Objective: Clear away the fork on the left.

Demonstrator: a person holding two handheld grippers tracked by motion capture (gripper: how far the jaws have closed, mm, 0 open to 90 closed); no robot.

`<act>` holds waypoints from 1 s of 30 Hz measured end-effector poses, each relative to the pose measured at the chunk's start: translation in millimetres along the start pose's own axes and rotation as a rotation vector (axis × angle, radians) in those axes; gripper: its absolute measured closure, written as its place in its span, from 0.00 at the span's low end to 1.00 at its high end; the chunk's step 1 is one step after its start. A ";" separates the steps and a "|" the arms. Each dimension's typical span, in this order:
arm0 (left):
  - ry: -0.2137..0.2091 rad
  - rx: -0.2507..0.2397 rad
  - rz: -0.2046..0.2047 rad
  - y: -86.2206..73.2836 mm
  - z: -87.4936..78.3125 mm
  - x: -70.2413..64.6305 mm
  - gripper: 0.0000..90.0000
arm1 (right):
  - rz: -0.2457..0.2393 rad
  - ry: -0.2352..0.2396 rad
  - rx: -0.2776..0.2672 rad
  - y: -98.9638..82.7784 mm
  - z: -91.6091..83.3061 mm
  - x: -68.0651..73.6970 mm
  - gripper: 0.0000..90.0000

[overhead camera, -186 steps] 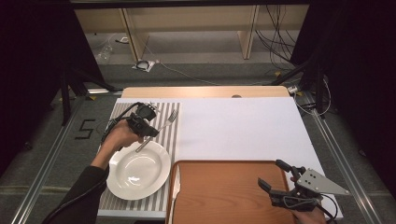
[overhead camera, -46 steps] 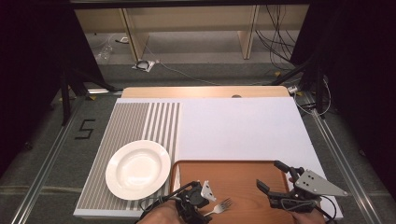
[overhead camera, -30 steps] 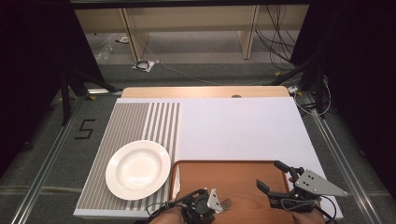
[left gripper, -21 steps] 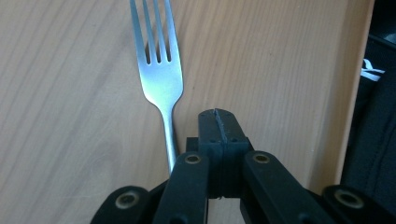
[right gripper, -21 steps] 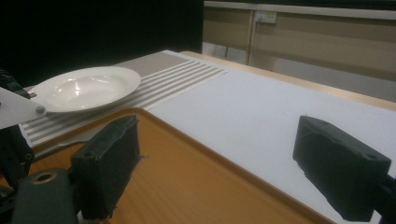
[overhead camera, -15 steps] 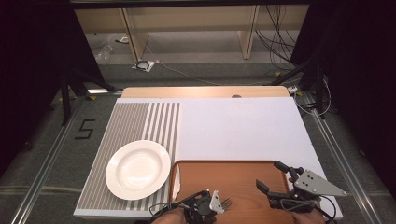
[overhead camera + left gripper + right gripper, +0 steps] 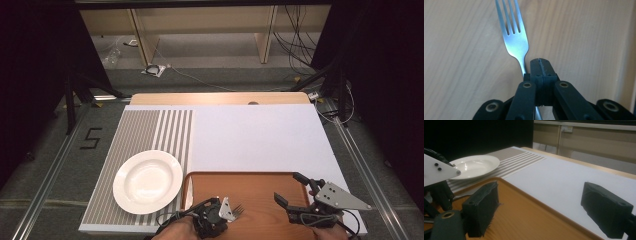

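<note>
1 fork (image 7: 515, 37) sits in the left tongs (image 7: 216, 218), clamped tight on its neck, tines pointing away along the jaws' line, low over the wooden tray (image 7: 260, 187). The right tongs (image 7: 295, 192) gape empty beside it, farther from the fork.

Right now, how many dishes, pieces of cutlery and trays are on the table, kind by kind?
White plate: 1
Metal fork: 1
Wooden tray: 1
Total: 3
</note>
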State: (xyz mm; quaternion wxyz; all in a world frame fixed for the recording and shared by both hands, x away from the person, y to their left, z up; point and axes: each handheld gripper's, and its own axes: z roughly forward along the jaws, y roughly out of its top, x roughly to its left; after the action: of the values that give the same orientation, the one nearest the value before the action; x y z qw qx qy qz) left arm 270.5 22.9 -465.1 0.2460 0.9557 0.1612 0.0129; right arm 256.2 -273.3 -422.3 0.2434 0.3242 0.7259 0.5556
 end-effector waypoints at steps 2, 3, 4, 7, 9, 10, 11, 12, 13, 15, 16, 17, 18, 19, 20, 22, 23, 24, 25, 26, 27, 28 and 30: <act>0.007 0.002 -0.006 -0.6 -0.7 2.0 0.99 | 0.001 0.000 0.001 0.0 0.0 0.0 0.17; 0.010 0.003 -0.009 -0.9 -0.9 3.0 0.99 | 0.000 0.000 0.001 0.0 0.0 0.1 0.17; 0.013 0.002 -0.012 -1.3 -1.2 4.0 0.99 | 0.000 0.000 0.000 0.0 0.0 0.1 0.17; 0.025 0.006 -0.018 -2.4 -2.4 7.2 0.99 | 0.001 0.000 0.001 0.0 0.0 0.0 0.17; 0.033 0.011 -0.024 -3.2 -3.3 9.3 0.99 | -0.002 0.000 0.000 0.0 0.0 -0.1 0.17; 0.036 0.011 -0.030 -3.8 -3.7 10.3 0.99 | 0.001 0.000 0.000 0.1 0.0 -0.1 0.17; 0.040 0.014 -0.035 -4.2 -4.2 11.4 0.99 | 0.001 -0.001 0.004 0.2 -0.3 -0.1 0.17; 0.045 0.018 -0.042 -4.8 -4.8 12.7 0.99 | 0.001 0.000 0.001 0.0 0.0 -0.1 0.17; 0.047 0.022 -0.045 -5.1 -5.3 13.7 0.99 | 0.001 0.000 0.001 0.0 -0.1 0.0 0.17; 0.052 0.029 -0.055 -6.0 -6.4 16.2 0.99 | -0.001 -0.001 0.007 0.3 -0.7 -0.3 0.17; 0.056 0.030 -0.063 -6.4 -6.8 17.0 0.99 | 0.000 -0.001 0.005 0.2 -0.5 -0.2 0.17; 0.059 0.033 -0.064 -6.9 -7.3 18.2 0.99 | 0.000 0.000 0.001 0.0 -0.3 -0.1 0.17; 0.057 0.034 -0.070 -7.4 -7.6 19.1 0.99 | 0.000 -0.001 0.003 0.1 -0.4 -0.1 0.17; 0.059 0.035 -0.074 -7.8 -8.0 20.1 0.99 | 0.001 -0.001 0.007 0.2 -0.7 -0.2 0.17; 0.060 0.038 -0.078 -8.1 -8.4 20.9 0.99 | -0.002 -0.005 0.019 0.5 -1.5 -0.3 0.17; 0.061 0.040 -0.083 -8.9 -8.9 22.8 0.99 | 0.001 0.000 0.007 0.1 -0.4 0.0 0.17; 0.060 0.042 -0.083 -9.4 -9.4 24.0 0.99 | 0.003 0.002 0.004 0.0 -0.1 0.0 0.17; 0.059 0.040 -0.087 -9.9 -9.7 25.3 0.99 | 0.004 0.002 0.004 0.0 0.1 0.0 0.17; 0.062 0.042 -0.089 -10.6 -10.3 26.6 0.99 | 0.004 0.002 0.003 0.0 0.1 0.0 0.17; 0.065 0.043 -0.091 -11.3 -10.7 27.8 0.99 | 0.003 0.003 0.004 0.0 0.0 0.1 0.17; 0.066 0.042 -0.096 -12.1 -11.2 29.0 0.99 | 0.004 0.003 -0.001 -0.1 0.4 0.2 0.17; 0.067 0.044 -0.099 -12.8 -11.7 30.2 0.99 | 0.003 0.002 0.004 0.0 0.0 0.1 0.17; 0.071 0.045 -0.109 -14.1 -12.7 32.6 0.99 | 0.000 0.002 0.002 -0.1 0.2 -0.2 0.17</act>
State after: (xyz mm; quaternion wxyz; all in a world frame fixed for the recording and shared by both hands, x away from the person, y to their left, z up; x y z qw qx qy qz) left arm 295.8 50.6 -462.4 0.2187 0.9498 0.2218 0.0296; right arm 256.4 -273.3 -422.5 0.2424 0.3242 0.7267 0.5551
